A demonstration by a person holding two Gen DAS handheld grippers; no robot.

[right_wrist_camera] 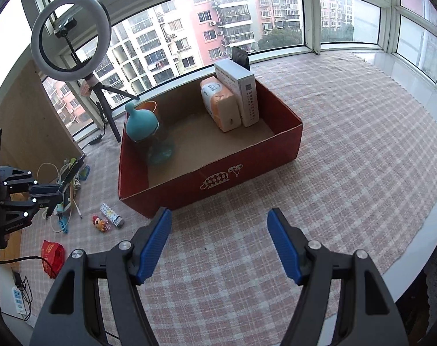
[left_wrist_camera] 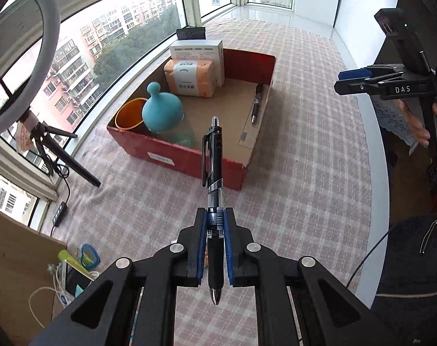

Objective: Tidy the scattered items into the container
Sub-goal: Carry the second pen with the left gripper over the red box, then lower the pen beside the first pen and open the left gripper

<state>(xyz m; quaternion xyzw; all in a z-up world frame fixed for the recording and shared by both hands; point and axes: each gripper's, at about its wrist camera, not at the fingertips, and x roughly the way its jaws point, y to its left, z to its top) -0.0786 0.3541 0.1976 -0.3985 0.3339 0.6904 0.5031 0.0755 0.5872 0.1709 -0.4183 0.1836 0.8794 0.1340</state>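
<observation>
left gripper: clamped on black pen, blue pads pinch the clear barrel; button end points toward the box, tip back toward the camera
pen position: held above the checked cloth, just short of the box's near wall
red box: open top, sits on the cloth near the window
box contents: second pen along the right wall with a clear ruler beside it; teal bottle, orange cup, tissue pack, white carton
right gripper: fingers spread wide, nothing between them, over the cloth in front of the box
left of box: ring light on tripod, small clutter on the cloth
</observation>
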